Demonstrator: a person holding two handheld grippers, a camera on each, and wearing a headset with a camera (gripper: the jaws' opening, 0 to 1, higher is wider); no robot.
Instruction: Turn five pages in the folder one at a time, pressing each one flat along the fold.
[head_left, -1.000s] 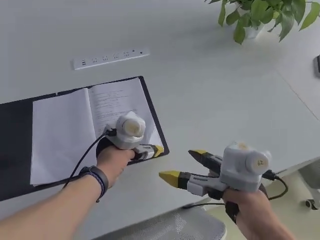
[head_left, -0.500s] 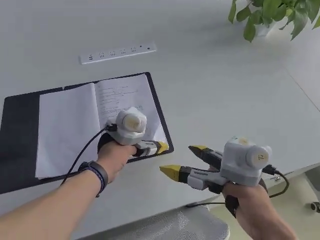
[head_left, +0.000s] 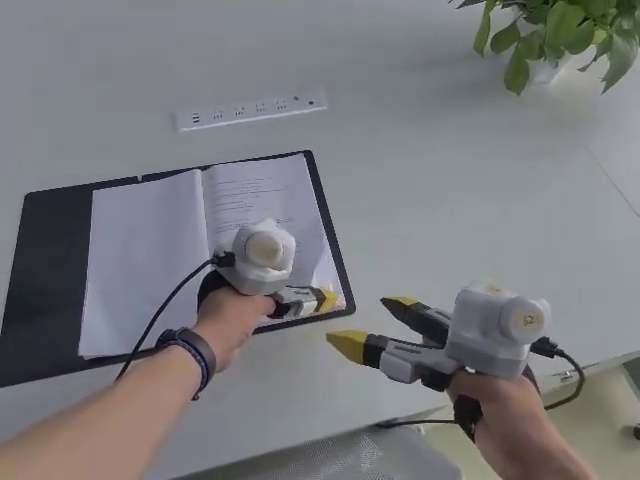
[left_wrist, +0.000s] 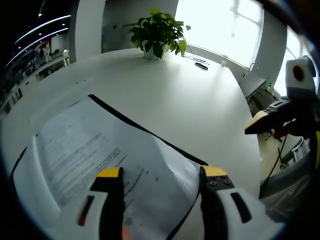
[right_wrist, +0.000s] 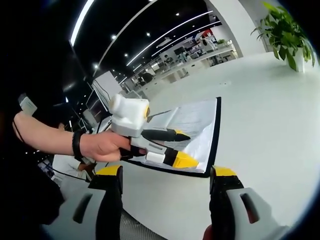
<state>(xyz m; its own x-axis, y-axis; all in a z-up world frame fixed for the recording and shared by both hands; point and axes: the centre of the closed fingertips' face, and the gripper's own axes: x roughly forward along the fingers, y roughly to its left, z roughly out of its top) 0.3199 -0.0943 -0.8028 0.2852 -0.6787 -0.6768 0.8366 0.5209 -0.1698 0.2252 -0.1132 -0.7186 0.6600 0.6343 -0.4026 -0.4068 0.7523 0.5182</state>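
Head view, open folder (head_left: 45, 290), print (head_left: 255, 205) illegible

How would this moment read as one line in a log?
left gripper: open, over lower corner of right page | right gripper: open, above table beside folder

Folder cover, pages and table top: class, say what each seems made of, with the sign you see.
Folder cover: likely plastic or coated card; matt black, thin, lying flat.
Pages: paper; matt white, thin, printed lines, curving at the fold.
Table top: perhaps laminate; smooth white with a soft sheen, no grain.
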